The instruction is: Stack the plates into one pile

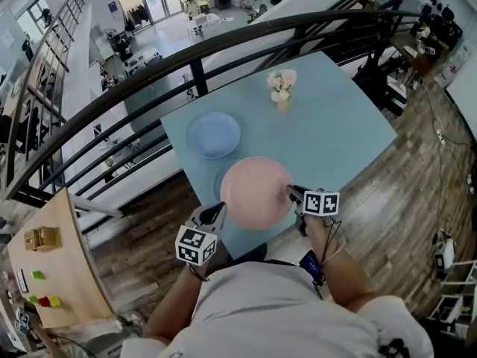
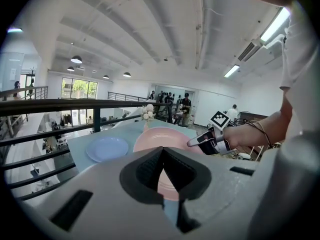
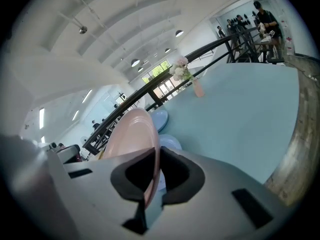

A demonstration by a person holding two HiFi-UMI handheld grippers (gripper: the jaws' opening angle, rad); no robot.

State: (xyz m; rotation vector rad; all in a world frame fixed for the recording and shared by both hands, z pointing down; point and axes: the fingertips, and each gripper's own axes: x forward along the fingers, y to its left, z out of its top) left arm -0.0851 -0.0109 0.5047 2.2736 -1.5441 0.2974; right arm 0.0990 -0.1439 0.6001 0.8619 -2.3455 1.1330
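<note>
plates are not yet in one pile. from left to right in the head view, we see the left gripper (image 1: 216, 212), jaws together on nothing, just beside the near left rim of the pink plate (image 1: 257, 192). a lone blue plate (image 1: 214, 134) lies flat farther back on the table (image 1: 335, 133). the pink plate itself sits over a second blue plate (image 1: 218, 183), whose edge peeks out at its left, and the right gripper (image 1: 293, 194) is clamped on the pink plate's right rim. we judge that the pink plate is being set on the second blue plate, and the lone blue plate has yet to join them. only the right gripper view shows the pink plate held at a slant above the plate beneath, though we cannot tell whether its far edge touches. only the left gripper view shows that gripper's tips meeting with nothing between them.
</note>
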